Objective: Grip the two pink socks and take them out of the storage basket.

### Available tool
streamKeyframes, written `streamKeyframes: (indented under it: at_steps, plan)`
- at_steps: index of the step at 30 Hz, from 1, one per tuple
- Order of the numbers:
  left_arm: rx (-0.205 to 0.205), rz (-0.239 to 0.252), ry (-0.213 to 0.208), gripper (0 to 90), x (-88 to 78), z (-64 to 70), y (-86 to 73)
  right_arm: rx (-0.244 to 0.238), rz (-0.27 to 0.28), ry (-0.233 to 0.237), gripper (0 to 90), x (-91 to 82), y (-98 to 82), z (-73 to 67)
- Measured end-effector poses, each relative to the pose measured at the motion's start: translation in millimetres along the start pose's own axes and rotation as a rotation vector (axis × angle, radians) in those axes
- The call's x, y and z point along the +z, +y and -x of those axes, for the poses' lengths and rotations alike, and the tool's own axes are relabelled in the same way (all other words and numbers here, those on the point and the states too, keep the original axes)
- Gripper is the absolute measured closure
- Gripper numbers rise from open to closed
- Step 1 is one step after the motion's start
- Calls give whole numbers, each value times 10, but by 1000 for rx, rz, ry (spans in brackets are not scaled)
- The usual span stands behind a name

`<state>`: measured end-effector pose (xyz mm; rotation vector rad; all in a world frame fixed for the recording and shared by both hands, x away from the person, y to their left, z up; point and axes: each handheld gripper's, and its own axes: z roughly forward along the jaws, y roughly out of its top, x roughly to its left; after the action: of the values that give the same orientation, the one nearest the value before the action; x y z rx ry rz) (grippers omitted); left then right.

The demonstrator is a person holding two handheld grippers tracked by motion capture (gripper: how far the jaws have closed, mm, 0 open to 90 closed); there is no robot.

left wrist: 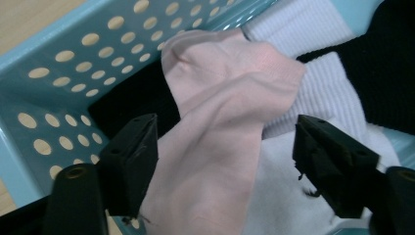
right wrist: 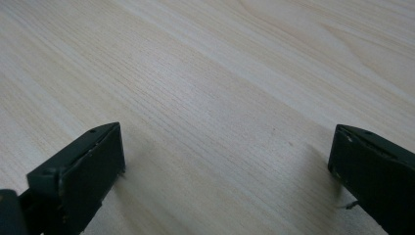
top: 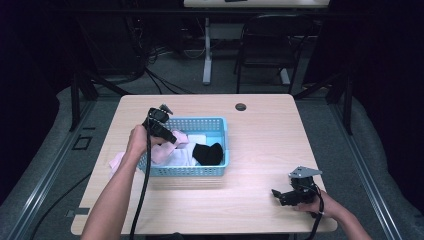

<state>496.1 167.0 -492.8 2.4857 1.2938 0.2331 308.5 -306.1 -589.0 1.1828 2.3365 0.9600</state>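
A: While I look along the left gripper, its jaws stand apart inside the blue basket, and the pink sock lies between them. One jaw is touching the sock's edge, the other is apart from it, so no grip.

B: And what's under it?

A: White socks and a black sock, all in the basket w/ it.

B: Right side?

A: I keep the right gripper low at the table near the front right corner, jaws wide, nothing between them.
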Motion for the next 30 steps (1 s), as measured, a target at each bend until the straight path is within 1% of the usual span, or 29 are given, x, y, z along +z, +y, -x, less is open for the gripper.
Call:
streamKeyframes:
  at_steps: [1, 2, 3, 4, 5, 6, 8, 9, 10, 11, 13, 14, 15, 16, 17, 19, 21, 22, 23, 24, 26, 27, 28, 29, 30]
  plan:
    - [-10, -14, 1, 306, 40, -18, -2, -1, 0, 2, 0, -1, 0, 0]
    - [-10, -24, 14, 321, 54, -29, 0, -2, -1, 1, 0, -1, 0, 0]
    - [-10, -24, 14, 338, 54, -29, 0, -2, -1, 1, 0, -1, 0, 0]
    - [-20, -23, 16, 352, 75, -34, -4, -1, 0, 2, 0, 0, 0, 0]
    - [-29, -31, 17, 370, 109, -47, -7, -1, 0, 2, 0, -1, 0, 0]
    - [-34, -37, 30, 391, 126, -48, -6, -1, 0, 2, 0, -1, 0, 0]
    - [-41, -46, 34, 422, 141, -50, -7, -2, -1, 0, 0, -2, 0, -2]
    - [-55, -60, 48, 440, 172, -42, -8, -4, -1, 4, 0, -2, 0, -1]
    - [-55, -60, 48, 462, 172, -42, -8, -4, -1, 4, 0, -2, 0, -1]
    - [-58, -66, 54, 462, 193, -37, -14, -4, -1, 5, 0, -2, 0, -1]
    - [-66, -81, 65, 489, 220, -41, -25, -4, -1, 5, 0, -2, -1, -1]
    - [-66, -92, 82, 524, 251, -44, -40, -4, -1, 5, 0, -2, 0, -1]
    - [-72, -95, 98, 531, 265, -41, -47, -3, 1, 5, 0, -1, -1, -2]
    - [-72, -95, 98, 530, 265, -41, -47, -3, 1, 5, 0, -1, -1, -2]
    - [-72, -90, 108, 530, 273, -47, -51, -3, 1, 5, 0, -1, -1, -2]
    - [-82, -78, 114, 488, 277, -54, -51, -3, 1, 5, 0, -1, -1, -2]
    - [-90, -68, 134, 446, 285, -70, -46, -2, 0, 5, 0, -1, 0, -2]
    - [-92, -70, 130, 451, 292, -72, -46, -3, 0, 5, 0, -1, 0, -2]
    - [-92, -70, 130, 475, 292, -72, -46, -3, 0, 5, 0, -1, 0, -2]
    - [-93, -74, 108, 498, 313, -71, -48, -3, 0, 5, 0, -1, 0, -2]
    - [-96, -75, 106, 576, 325, -64, -50, -3, 0, 5, 0, -1, -1, -2]
    - [-90, -79, 102, 576, 333, -62, -51, -3, -1, 5, 0, -1, 0, -2]
    - [-92, -76, 102, 654, 336, -51, -52, -3, 0, 3, 0, -1, -1, -3]
    - [-84, -83, 100, 718, 329, -48, -49, -3, 0, 5, 0, -1, -1, -2]
    - [-77, -82, 102, 760, 326, -45, -48, -3, 0, 5, 0, -1, -1, -2]
